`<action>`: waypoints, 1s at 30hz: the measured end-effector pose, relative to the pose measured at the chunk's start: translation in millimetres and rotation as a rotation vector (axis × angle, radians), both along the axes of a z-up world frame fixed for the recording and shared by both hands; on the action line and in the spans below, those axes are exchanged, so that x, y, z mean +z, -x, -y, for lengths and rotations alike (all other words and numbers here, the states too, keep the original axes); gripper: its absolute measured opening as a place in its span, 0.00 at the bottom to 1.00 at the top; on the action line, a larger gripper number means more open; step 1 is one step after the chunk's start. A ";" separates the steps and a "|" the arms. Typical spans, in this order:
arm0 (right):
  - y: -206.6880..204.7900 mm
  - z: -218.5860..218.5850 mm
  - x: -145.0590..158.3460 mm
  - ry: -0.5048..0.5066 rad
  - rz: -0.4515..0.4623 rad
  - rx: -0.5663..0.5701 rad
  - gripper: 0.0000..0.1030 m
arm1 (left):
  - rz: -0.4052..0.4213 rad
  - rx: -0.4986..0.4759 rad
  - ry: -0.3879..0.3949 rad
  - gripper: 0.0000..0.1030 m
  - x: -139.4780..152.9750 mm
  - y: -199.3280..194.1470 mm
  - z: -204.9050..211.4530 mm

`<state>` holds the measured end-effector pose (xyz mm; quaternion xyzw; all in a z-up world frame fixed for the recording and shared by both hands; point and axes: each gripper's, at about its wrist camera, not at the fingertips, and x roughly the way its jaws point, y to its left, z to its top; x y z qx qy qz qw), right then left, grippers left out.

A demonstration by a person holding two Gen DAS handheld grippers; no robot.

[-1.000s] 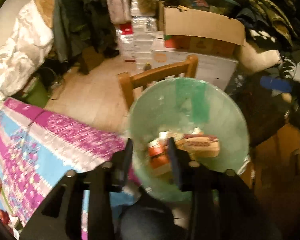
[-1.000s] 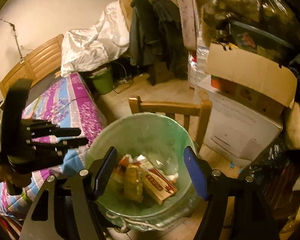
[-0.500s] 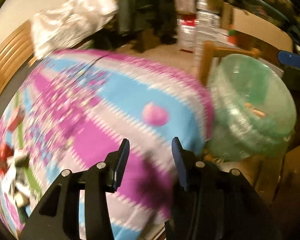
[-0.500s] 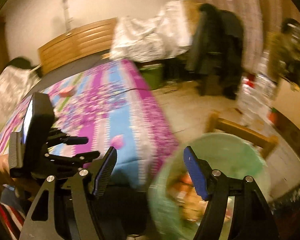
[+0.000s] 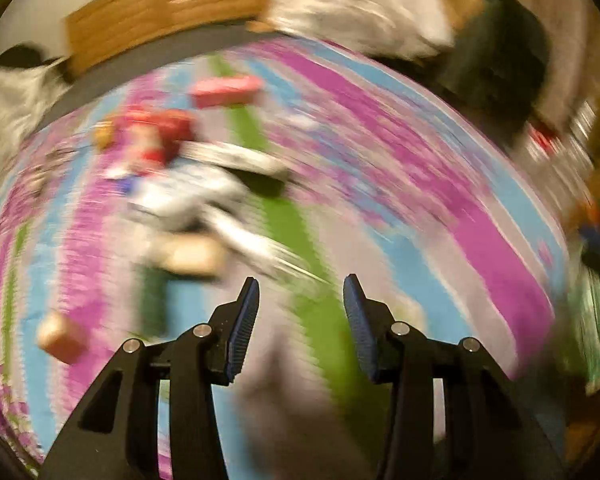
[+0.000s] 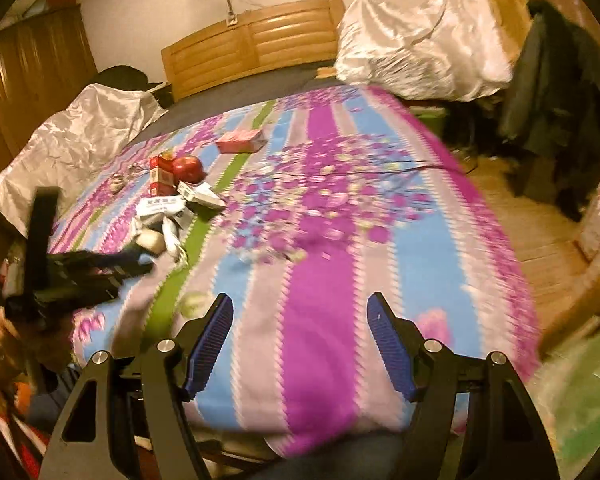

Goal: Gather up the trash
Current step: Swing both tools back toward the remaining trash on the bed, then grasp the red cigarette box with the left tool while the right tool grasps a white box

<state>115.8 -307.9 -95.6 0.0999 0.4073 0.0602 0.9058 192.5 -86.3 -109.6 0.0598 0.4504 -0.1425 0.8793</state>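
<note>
Trash is sitting in a loose pile (image 6: pixel 172 196) on the striped purple, blue and green bedspread (image 6: pixel 324 280), in the left-middle of the right wrist view: a red and white carton (image 6: pixel 160 176) standing upright, a round dark red fruit-like thing (image 6: pixel 187 168) touching its right side, a couple of flat white boxes (image 6: pixel 202 194) just in front, and some crumpled white wrappers (image 6: pixel 168 228) trailing toward the lower left. A pink rectangular box (image 6: pixel 240 141) is lying on its own a bit further up the bed, apart from the pile.

The right gripper (image 6: pixel 300 344) is showing at the bottom centre of its view with its blue ribbed pads standing wide apart and nothing between them, just bedspread behind. The left gripper (image 6: pixel 112 268) is poking in from the left edge of that same view, a hand (image 6: pixel 4 344) wrapped round its handle, its tip lying just beside the wrappers at the near end of the pile.

The left wrist view is smeared badly. The left gripper (image 5: pixel 298 320) is sitting at the bottom centre there, pads partly apart, gap empty. The pile is blurring into red, white and tan patches in the upper left, and what the tan blobs are I can't tell.

A green translucent plastic bin (image 6: pixel 580 396) is peeking in at the lower right corner of the right view, off the bed. A wooden slatted headboard (image 6: pixel 252 50) is running along the top
</note>
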 end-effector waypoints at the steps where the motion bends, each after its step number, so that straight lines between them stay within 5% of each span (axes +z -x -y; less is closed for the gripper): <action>1: -18.6 -8.1 -5.6 -0.030 -0.014 0.021 0.69 | 0.011 0.045 -0.002 0.41 6.6 -14.4 -15.6; 4: -65.9 -30.9 -23.1 -0.154 -0.062 0.076 0.69 | 0.012 0.141 0.033 0.41 20.2 -58.6 -55.7; 7: -120.5 -51.0 -47.5 -0.412 -0.124 0.096 0.69 | -0.022 0.175 0.084 0.41 20.4 -106.7 -81.2; 10: -174.1 -62.1 -85.8 -0.693 -0.211 0.007 0.74 | -0.070 0.151 0.117 0.45 11.3 -144.5 -82.6; 14: -218.2 -74.1 -137.0 -0.987 -0.314 -0.106 0.74 | -0.070 0.137 0.070 0.56 -6.8 -168.8 -68.0; 17: -240.8 -79.8 -164.4 -1.071 -0.362 -0.221 0.74 | -0.086 0.129 0.035 0.56 -20.6 -181.5 -61.5; 22: -265.5 -95.0 -166.6 -1.262 -0.389 -0.254 0.68 | -0.101 0.146 0.017 0.56 -34.8 -196.1 -61.4; 30: -263.6 -106.3 -182.8 -1.317 -0.472 -0.369 0.65 | -0.101 0.161 0.012 0.56 -38.6 -206.3 -69.5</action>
